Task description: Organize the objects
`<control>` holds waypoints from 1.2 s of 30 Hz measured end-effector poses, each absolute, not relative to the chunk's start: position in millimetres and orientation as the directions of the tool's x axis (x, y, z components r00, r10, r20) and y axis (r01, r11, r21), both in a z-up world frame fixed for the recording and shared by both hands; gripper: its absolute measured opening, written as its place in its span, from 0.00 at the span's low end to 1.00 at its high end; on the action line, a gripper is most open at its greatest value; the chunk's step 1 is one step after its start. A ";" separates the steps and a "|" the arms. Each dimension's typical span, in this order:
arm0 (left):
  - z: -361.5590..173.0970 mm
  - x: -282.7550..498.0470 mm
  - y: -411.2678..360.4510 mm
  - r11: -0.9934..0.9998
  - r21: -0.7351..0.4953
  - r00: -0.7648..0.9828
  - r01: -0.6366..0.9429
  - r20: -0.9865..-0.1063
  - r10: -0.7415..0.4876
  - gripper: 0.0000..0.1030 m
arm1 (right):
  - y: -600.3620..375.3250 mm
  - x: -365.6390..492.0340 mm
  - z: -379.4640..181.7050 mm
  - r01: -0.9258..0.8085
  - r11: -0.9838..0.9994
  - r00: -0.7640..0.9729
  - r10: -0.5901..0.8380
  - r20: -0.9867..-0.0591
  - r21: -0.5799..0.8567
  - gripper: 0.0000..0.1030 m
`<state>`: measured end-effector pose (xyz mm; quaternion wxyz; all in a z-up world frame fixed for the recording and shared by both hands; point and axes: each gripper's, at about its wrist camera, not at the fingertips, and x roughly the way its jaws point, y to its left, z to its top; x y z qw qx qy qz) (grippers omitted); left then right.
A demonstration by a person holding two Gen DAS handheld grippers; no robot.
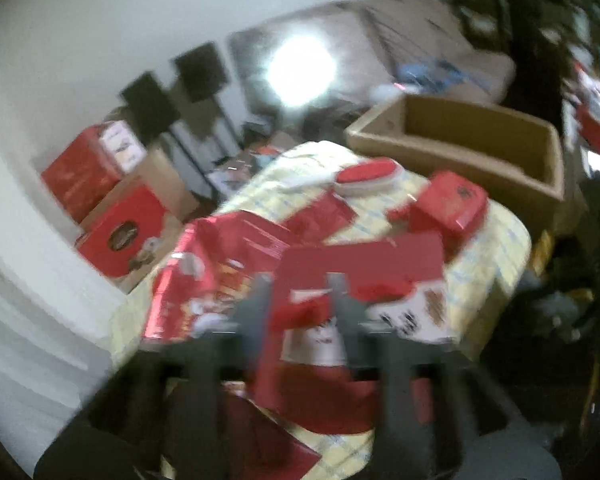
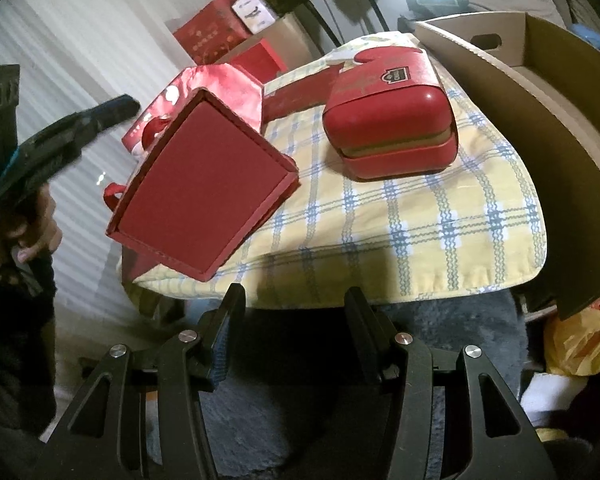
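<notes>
Right claw (image 2: 294, 300) half-open, empty; left claw (image 1: 300, 292) parted, blurred; checked cloth (image 2: 420, 220), cardboard box (image 2: 560, 128).

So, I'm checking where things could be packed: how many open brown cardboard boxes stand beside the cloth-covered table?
1: the open cardboard box stands against the table's right side; others may be hidden.

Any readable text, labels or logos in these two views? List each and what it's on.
None can be read.
Rounded red tin: dark crest label on its paper band, lettering too small.
White carton on the far stack: dark print, too small.
Red box by the wall: round emblem, blurred.
Left wrist view: motion-blurred throughout.
</notes>
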<state>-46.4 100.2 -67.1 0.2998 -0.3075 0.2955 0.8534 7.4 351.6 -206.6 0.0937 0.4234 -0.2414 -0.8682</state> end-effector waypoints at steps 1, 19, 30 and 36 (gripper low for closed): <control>-68.2 -43.2 102.6 -0.618 0.328 -0.620 -0.715 -0.705 0.344 0.63 | 351.2 7.1 -206.9 -0.039 -0.866 -0.624 -0.369 -0.689 0.499 0.52; -86.7 -46.0 145.1 -0.260 0.160 -0.271 -0.952 -0.835 0.478 0.35 | 355.6 3.0 -218.0 -0.064 -0.858 -0.609 -0.371 -0.701 0.509 0.53; -48.4 -29.0 149.8 -0.353 0.233 -0.388 -0.906 -0.792 0.471 0.01 | 355.9 1.8 -217.6 -0.067 -0.853 -0.612 -0.374 -0.697 0.517 0.53; -14.2 -46.1 132.3 -0.473 0.178 -0.430 -0.863 -0.751 0.501 0.01 | 353.3 3.8 -213.5 -0.057 -0.856 -0.616 -0.374 -0.693 0.513 0.53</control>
